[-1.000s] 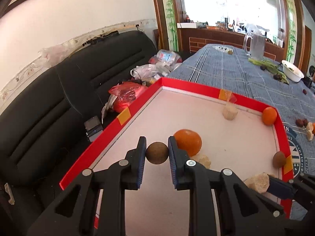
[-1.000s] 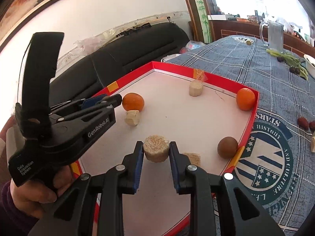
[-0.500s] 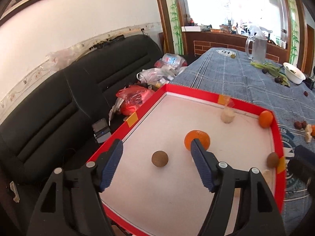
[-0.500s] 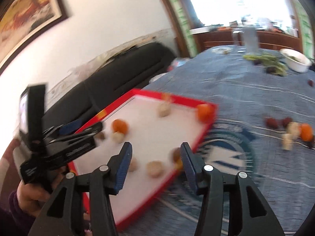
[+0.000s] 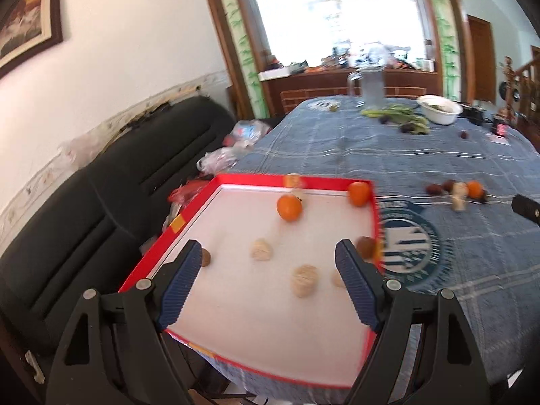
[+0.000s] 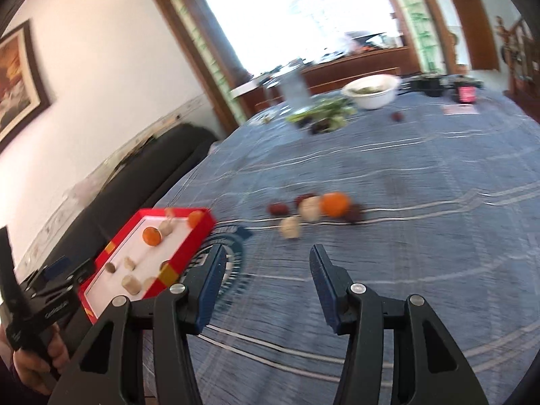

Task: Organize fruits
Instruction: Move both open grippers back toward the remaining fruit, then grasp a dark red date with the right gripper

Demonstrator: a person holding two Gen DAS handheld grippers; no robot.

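Left wrist view: the left tongs [image 5: 268, 263] hang released and empty over the near part of the red tray [image 5: 199, 207]. Inside the tray lie an orange [image 5: 289, 207] toward its far wall, another orange [image 5: 359, 193] in its far corner, a brown fruit [image 5: 205, 258] and pale pieces [image 5: 304, 280].

Right wrist view: the right tongs [image 6: 266, 266] are released, empty, above the blue-clothed surface [image 6: 422, 236]. Beyond the tray [image 6: 175, 275], a loose cluster of fruits [image 6: 315, 209] lies on the cloth
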